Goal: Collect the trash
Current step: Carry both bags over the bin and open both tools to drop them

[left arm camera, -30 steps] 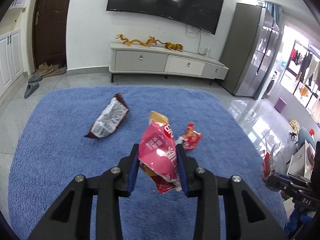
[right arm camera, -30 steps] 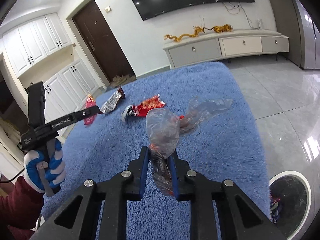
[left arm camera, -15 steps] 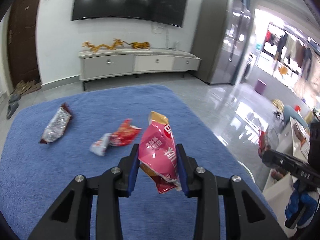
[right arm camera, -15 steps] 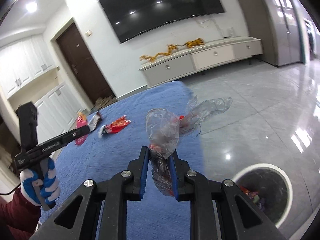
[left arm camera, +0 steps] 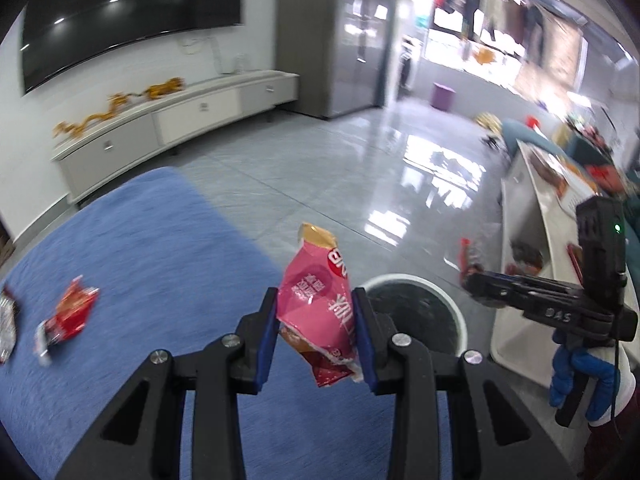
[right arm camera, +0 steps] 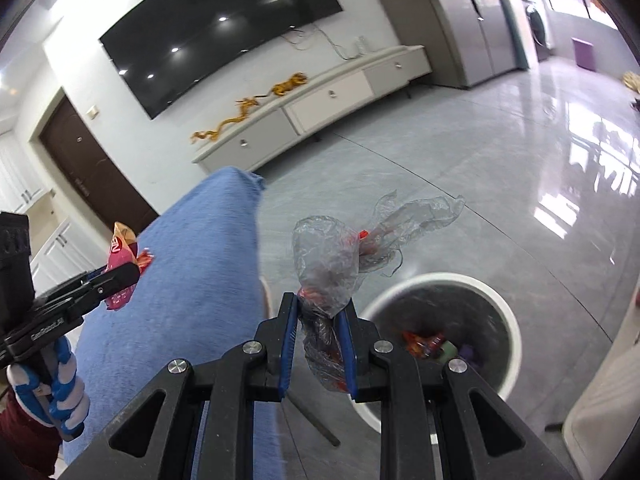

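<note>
My left gripper [left arm camera: 316,332] is shut on a pink snack bag [left arm camera: 320,304] and holds it in the air just left of a round white-rimmed trash bin [left arm camera: 416,312]. My right gripper [right arm camera: 320,324] is shut on a crumpled clear plastic bag [right arm camera: 332,256] with red scraps inside, just left of the same bin [right arm camera: 444,336], which holds several wrappers. A red wrapper [left arm camera: 68,312] and a dark silver wrapper [left arm camera: 6,324] lie on the blue rug [left arm camera: 140,248]. The right gripper also shows at the right of the left wrist view [left arm camera: 472,280], the left gripper at the left of the right wrist view [right arm camera: 124,276].
A white TV cabinet [left arm camera: 180,120] with golden dragon figures stands against the far wall under a black TV. A grey tall cabinet [left arm camera: 336,36] stands right of it. A white low table [left arm camera: 532,264] stands right of the bin. Glossy grey tile floor surrounds the rug.
Both grippers have swung right, away from the rug's middle toward the trash bin, each still holding its trash. The bin has come into the left wrist view.
</note>
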